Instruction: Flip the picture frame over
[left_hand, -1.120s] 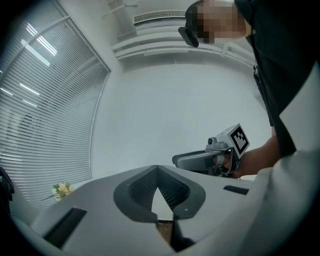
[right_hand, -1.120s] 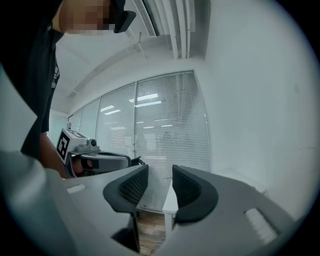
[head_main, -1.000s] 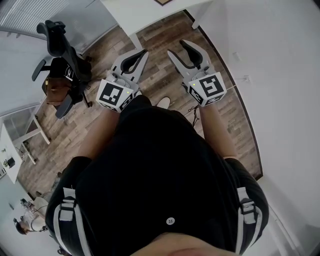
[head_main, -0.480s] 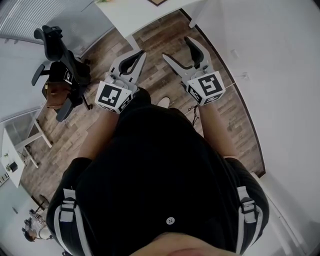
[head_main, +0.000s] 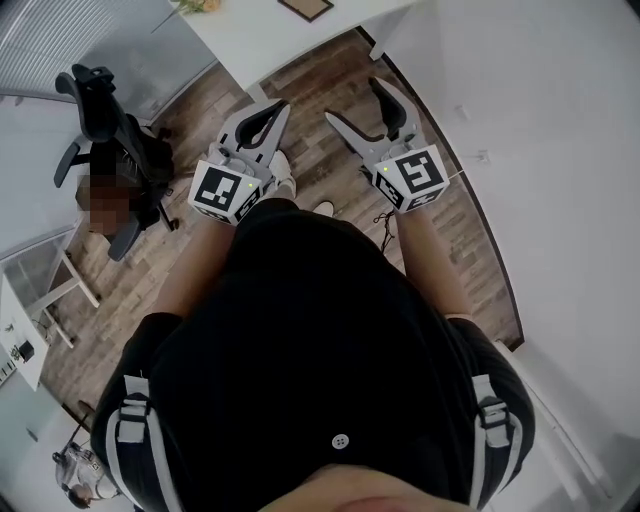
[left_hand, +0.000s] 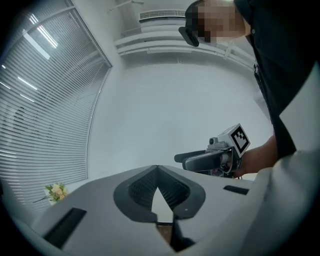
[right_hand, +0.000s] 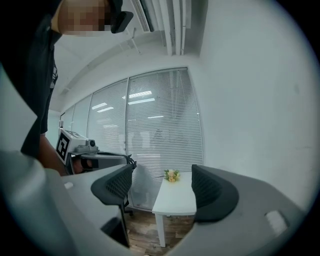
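Observation:
The picture frame (head_main: 307, 8), dark-rimmed, lies on the white table (head_main: 250, 40) at the top edge of the head view, partly cut off. Both grippers are held level over the wood floor, short of the table. My left gripper (head_main: 281, 106) is shut, its tips meeting with nothing between them (left_hand: 157, 168). My right gripper (head_main: 352, 100) has just been opening and stands wide with nothing between its pads (right_hand: 162, 187). Through its jaws I see the table (right_hand: 176, 197) with flowers (right_hand: 172, 175) at the far end. The frame is not visible in either gripper view.
A black office chair (head_main: 110, 110) stands on the floor to the left. A white wall (head_main: 540, 150) runs along the right side. Slatted blinds (right_hand: 160, 130) cover the windows behind the table. A small white desk (head_main: 25, 320) sits at far left.
The right gripper's jaws have spread from partly closed to wide open. Both grippers have moved forward toward the table, and more of the table and frame shows at the top.

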